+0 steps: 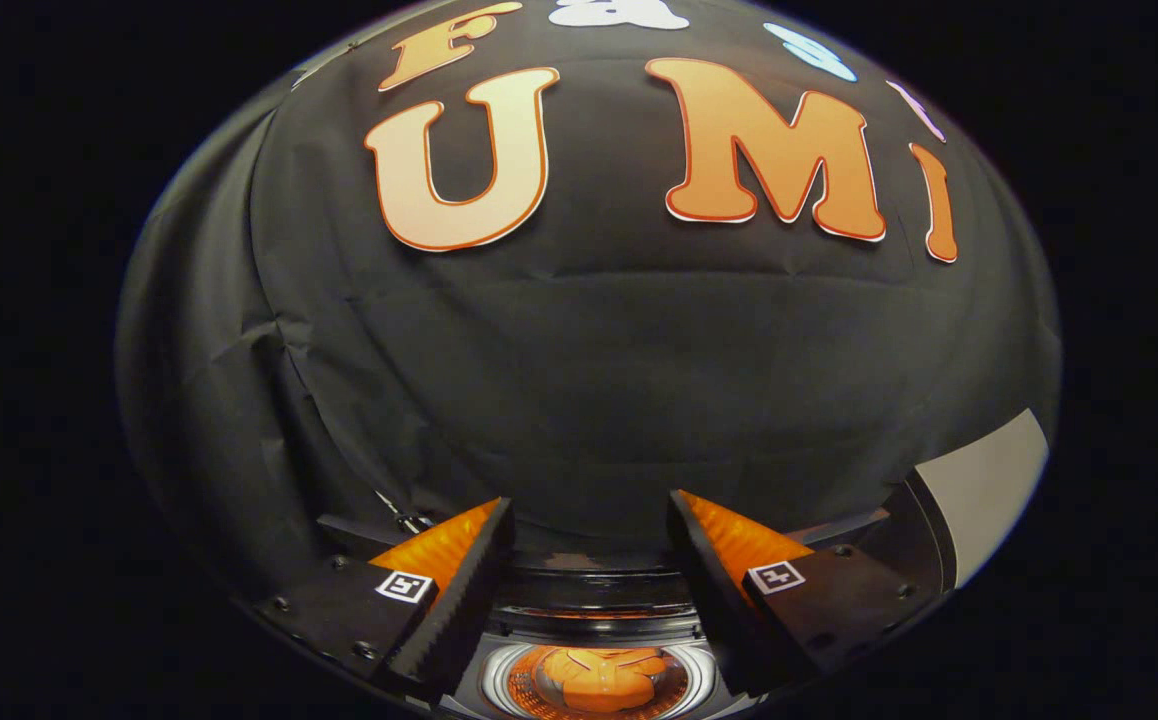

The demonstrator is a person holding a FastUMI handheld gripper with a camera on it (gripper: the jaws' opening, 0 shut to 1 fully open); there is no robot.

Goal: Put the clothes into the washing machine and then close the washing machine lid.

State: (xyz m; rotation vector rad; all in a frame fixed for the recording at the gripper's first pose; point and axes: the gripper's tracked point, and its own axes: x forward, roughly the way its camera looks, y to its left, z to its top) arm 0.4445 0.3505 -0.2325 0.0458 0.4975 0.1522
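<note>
Two fingers of the gripper (589, 530) stand apart and hold nothing, aimed at the booth's wall (589, 370). At the bottom centre, between them, the washing machine (594, 600) lies open with the clothes (601, 678) inside, so the lid likely comes next.

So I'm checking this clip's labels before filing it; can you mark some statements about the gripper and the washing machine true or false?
1. The gripper has its fingers spread apart. True.
2. The fingers are pressed on a piece of clothing. False: nothing is between them.
3. An orange garment lies inside the round drum below the fingers. True.
4. The washing machine lid is shut over the drum. False: the opening is uncovered, with the garment visible.
5. The black cloth wall stands beyond the fingers. True.
</note>
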